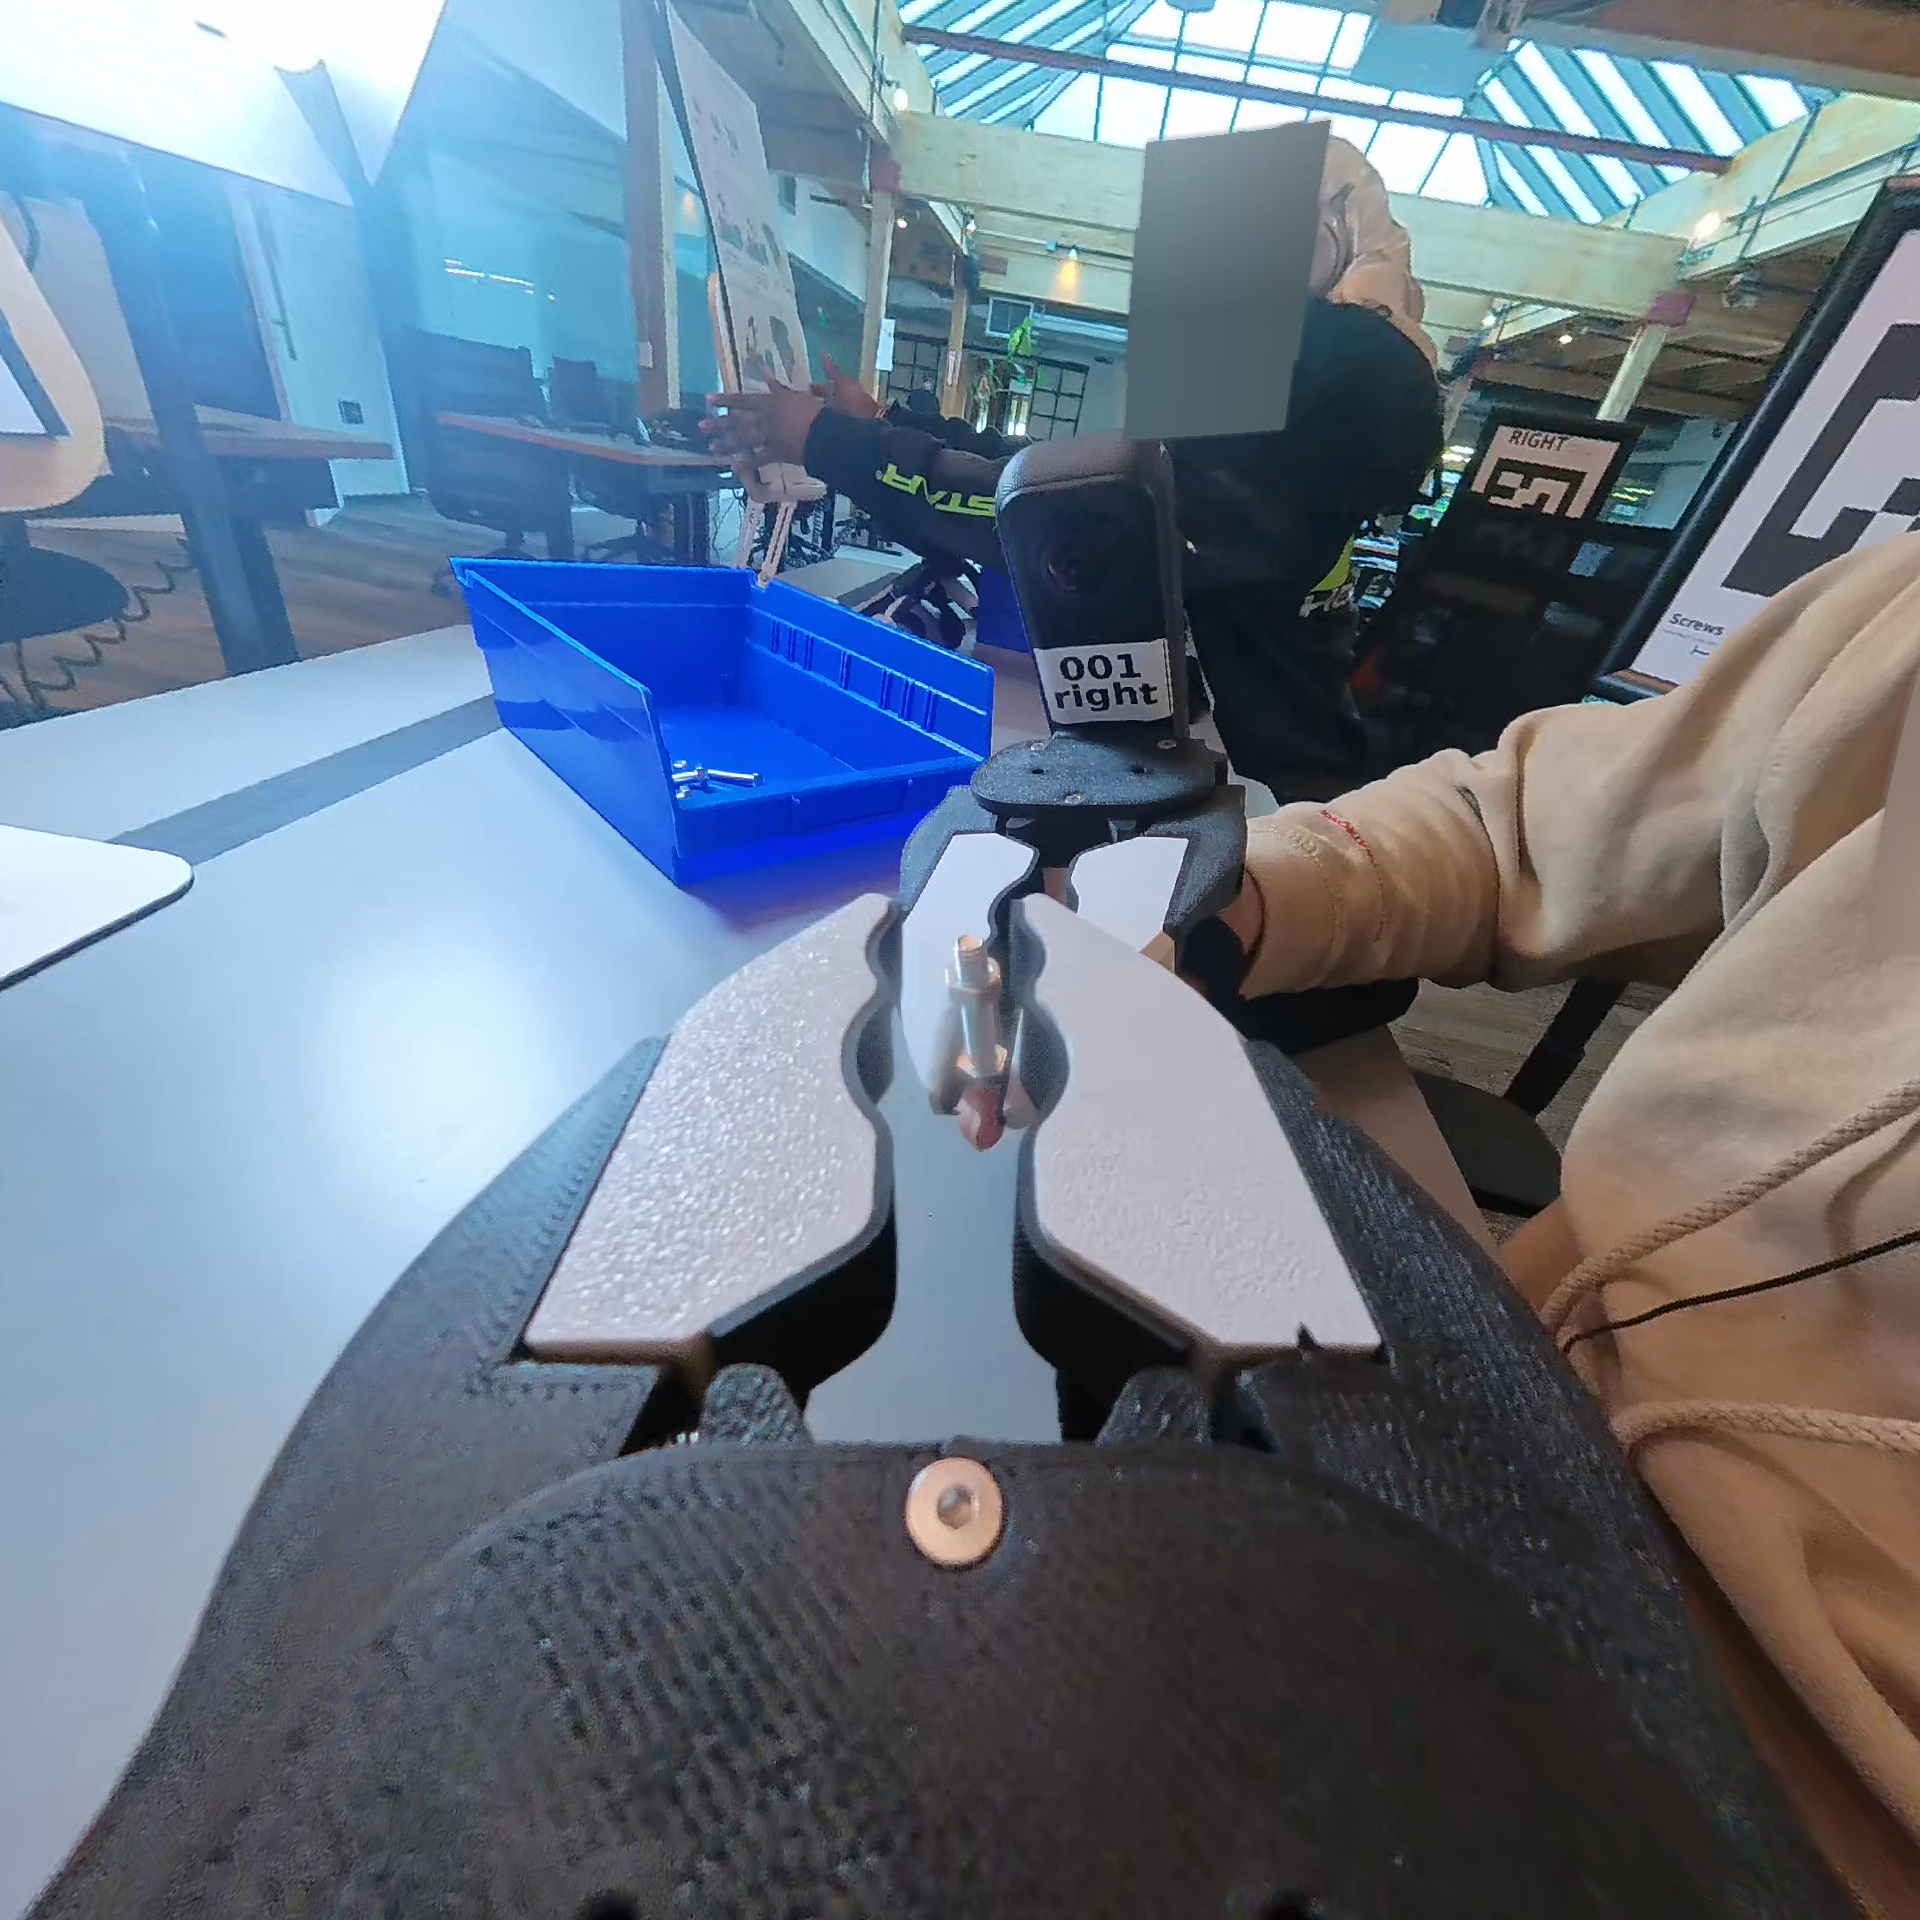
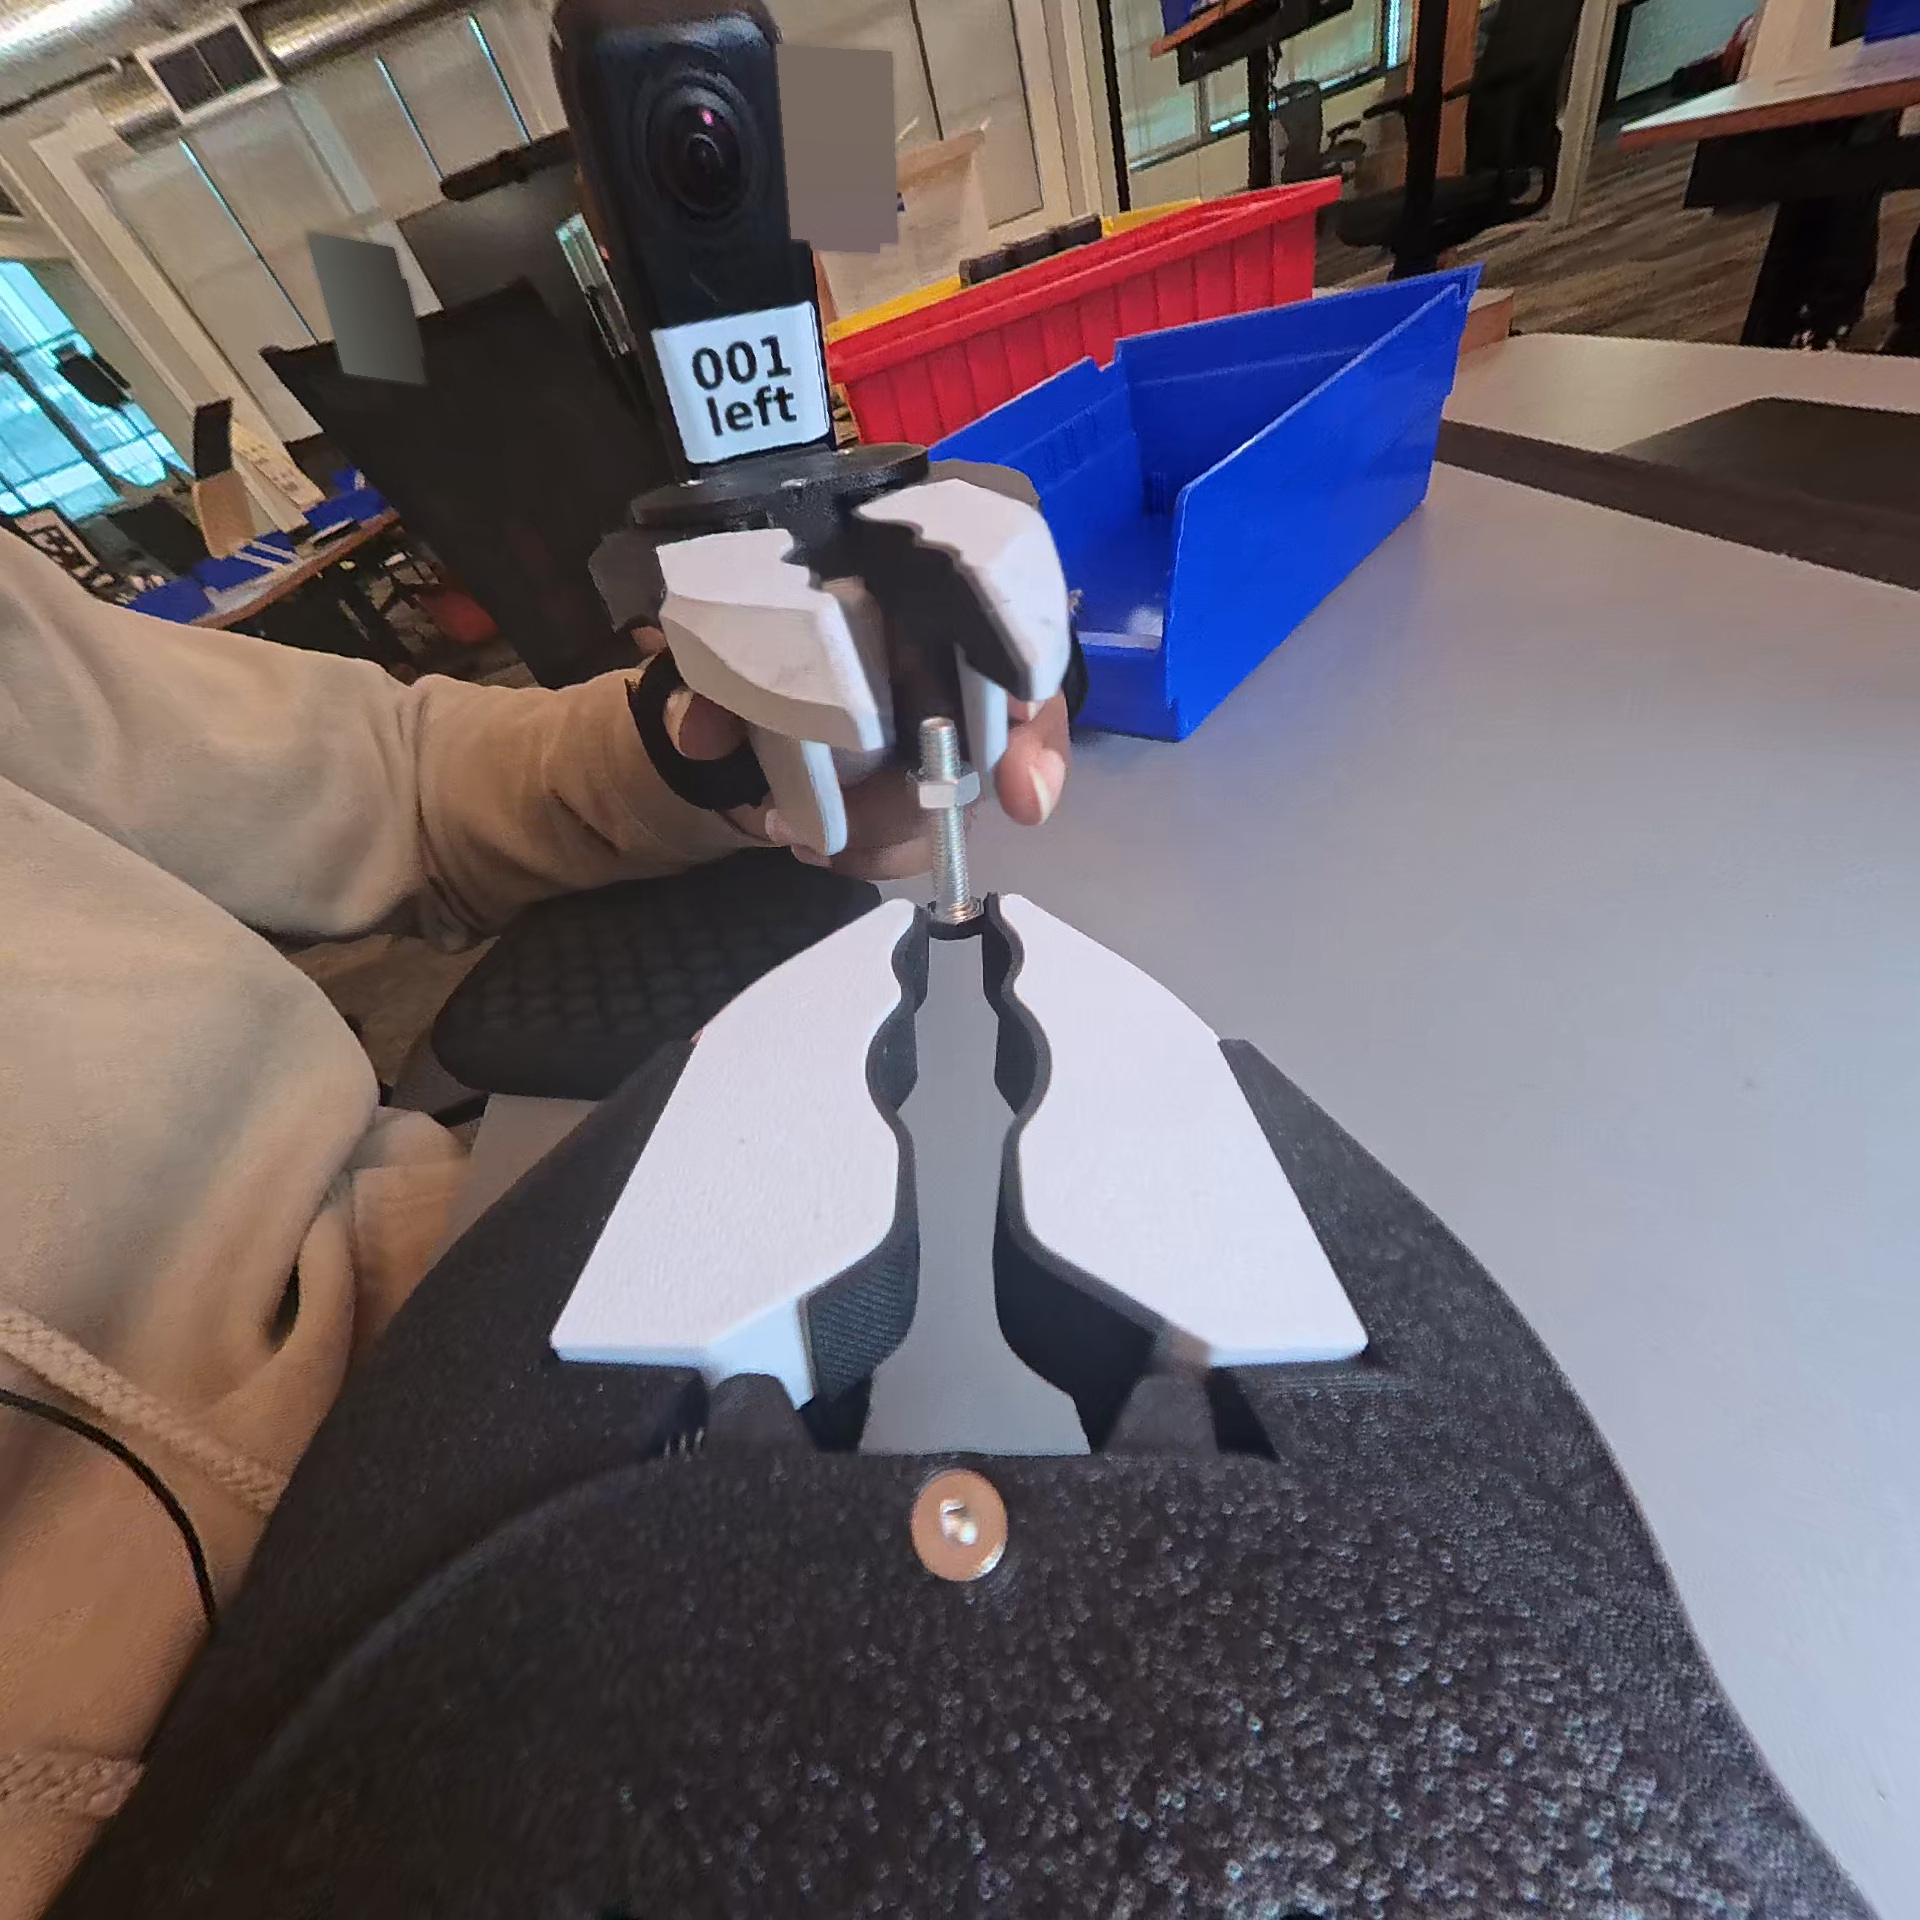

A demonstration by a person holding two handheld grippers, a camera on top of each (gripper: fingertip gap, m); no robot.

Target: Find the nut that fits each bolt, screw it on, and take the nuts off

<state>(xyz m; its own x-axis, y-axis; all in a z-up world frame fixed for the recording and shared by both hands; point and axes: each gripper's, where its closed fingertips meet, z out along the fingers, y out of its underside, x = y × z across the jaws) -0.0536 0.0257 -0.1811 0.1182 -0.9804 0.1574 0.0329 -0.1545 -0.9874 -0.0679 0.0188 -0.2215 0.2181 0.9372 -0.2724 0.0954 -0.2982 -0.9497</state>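
A silver bolt (image 2: 951,842) stands out from my right gripper (image 2: 956,912), which is shut on its head end. A small hex nut (image 2: 945,792) sits partway along the thread. My left gripper (image 2: 904,769) faces the right one from above, with its two white fingers on either side of the nut and the bolt's free end. A gap shows beside the nut. In the left wrist view the bolt (image 1: 966,1023) shows through the gap between the left gripper's (image 1: 958,920) fingers, touching neither pad. A hand's fingertips lie just under the nut.
A blue bin (image 1: 582,707) on the grey table (image 1: 312,1039) holds several loose bolts (image 1: 717,776). It also shows in the right wrist view (image 2: 1299,499), with a red bin (image 2: 1091,301) behind it. A person in a dark top (image 1: 1299,540) sits beyond the table. About 4 cm separates my left fingertips from my right.
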